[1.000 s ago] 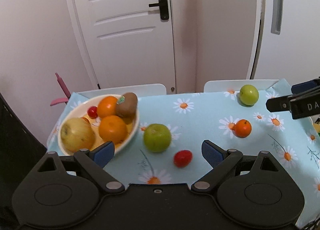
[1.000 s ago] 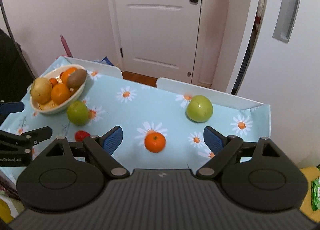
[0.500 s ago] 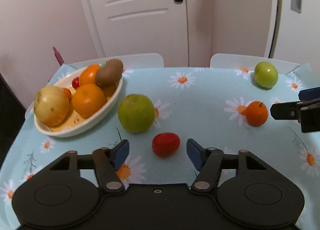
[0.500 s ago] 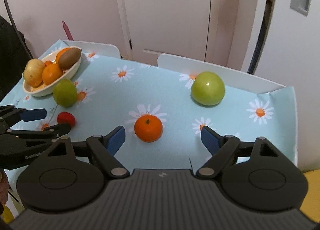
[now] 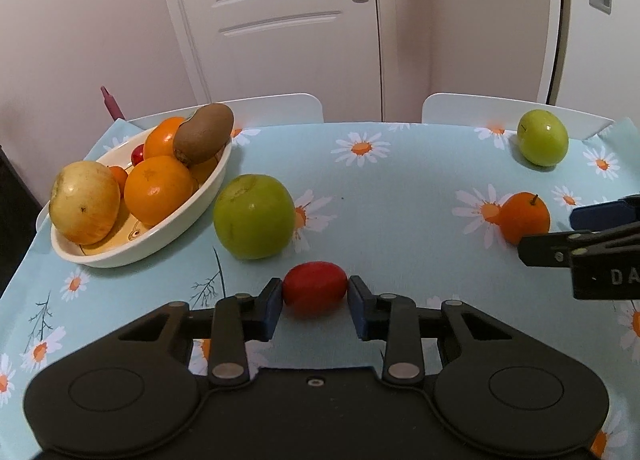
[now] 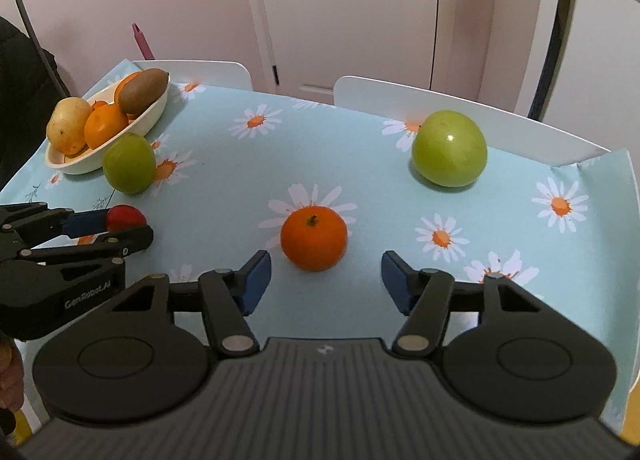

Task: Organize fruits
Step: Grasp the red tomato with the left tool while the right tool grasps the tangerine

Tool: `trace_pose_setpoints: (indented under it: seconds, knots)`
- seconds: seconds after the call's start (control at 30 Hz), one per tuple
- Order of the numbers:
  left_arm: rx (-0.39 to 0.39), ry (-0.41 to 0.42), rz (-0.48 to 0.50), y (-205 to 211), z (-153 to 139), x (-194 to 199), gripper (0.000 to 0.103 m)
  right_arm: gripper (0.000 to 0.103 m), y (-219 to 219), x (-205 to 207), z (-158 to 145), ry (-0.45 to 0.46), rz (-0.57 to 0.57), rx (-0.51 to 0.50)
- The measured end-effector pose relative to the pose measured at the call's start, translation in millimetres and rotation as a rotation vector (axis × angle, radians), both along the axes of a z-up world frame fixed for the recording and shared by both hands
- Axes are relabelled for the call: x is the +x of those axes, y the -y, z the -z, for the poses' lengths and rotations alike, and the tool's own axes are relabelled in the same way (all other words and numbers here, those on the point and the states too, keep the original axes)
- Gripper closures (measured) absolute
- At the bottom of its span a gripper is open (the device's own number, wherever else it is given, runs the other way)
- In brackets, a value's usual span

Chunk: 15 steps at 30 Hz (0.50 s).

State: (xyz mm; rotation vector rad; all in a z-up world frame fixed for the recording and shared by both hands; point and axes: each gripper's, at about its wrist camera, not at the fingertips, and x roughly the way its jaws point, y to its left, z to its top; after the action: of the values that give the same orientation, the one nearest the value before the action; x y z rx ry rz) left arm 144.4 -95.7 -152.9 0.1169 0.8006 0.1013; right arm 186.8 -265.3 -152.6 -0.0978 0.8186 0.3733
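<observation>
Daisy-printed blue cloth [image 5: 400, 196] covered the table, with a white panelled door [image 5: 280, 20] and two white chair backs behind its far edge. Toward the left sat a white oval bowl [image 5: 192, 212] heaped with oranges, a brown kiwi [image 5: 204, 132], a yellowish apple and a small red fruit. Just beside the bowl, on the cloth, stood a green apple [image 5: 254, 216], and a second green apple [image 6: 450, 154] lay well apart near the far right corner. The left gripper [image 5: 316, 294] was clenched on a small, glossy red tomato [image 5: 315, 289], its blue pads pressing both ends of the fruit, which sat low at the cloth just in front of the nearer green apple. The right gripper [image 6: 324, 276] was closing, its blue pads either side of a small orange with a dark stem [image 6: 314, 238] but not yet touching it. Nothing stood between either gripper and its fruit. A second earlier both grippers had been spread wide and higher above the table; since then they had come down, the left one shutting on the tomato.
</observation>
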Motion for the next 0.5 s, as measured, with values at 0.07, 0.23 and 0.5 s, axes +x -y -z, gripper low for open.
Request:
trace_pose_setpoints:
  seconds: [0.07, 0.23, 0.5]
  knots:
    - [-0.002, -0.004, -0.002, -0.7, -0.5, -2.0, 0.064, 0.032, -1.3, 1.7, 1.5, 0.001, -0.001, -0.001]
    - [0.001, -0.009, 0.002, -1.3, -1.4, -8.1, 0.064, 0.035, -6.7, 4.7, 3.7, 0.004, -0.013, 0.001]
    - [0.001, -0.018, -0.003, -2.5, -4.6, -17.0, 0.064, 0.049, -14.5, 14.0, 5.9, 0.007, -0.022, -0.013]
